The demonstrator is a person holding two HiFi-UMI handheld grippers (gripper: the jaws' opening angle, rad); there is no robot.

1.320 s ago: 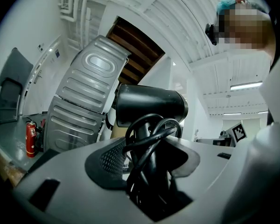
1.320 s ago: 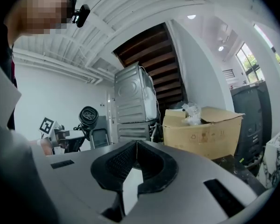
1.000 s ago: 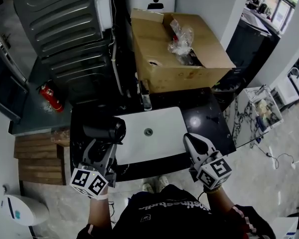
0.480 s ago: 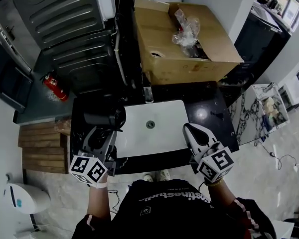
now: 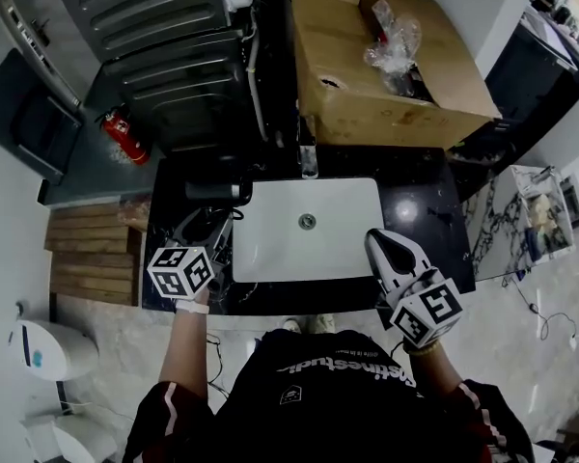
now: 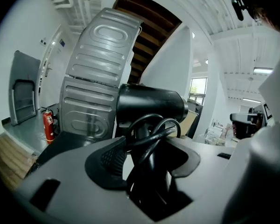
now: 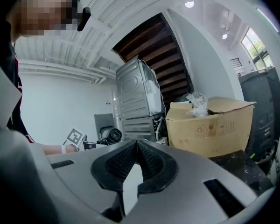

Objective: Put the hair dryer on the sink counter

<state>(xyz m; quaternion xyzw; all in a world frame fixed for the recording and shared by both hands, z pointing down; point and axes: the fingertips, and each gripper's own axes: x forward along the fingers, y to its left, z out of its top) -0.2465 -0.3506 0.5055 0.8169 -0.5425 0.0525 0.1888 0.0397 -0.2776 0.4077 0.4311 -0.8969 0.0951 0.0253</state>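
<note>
The left gripper (image 5: pixel 210 228) fingers grasp the black hair dryer (image 5: pixel 215 191) over the dark tabletop (image 5: pixel 417 210) beside the sink (image 5: pixel 338 244); right gripper (image 5: pixel 383 247) clenched, empty.

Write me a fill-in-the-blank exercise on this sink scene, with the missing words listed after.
The left hand-held gripper is shut on the black ____.
The right hand-held gripper has its jaws ____, with nothing between them.
Beyond the white sink stands an open ____ box.
The fire extinguisher is coloured ____.
Missing words: hair dryer; together; cardboard; red.
</note>
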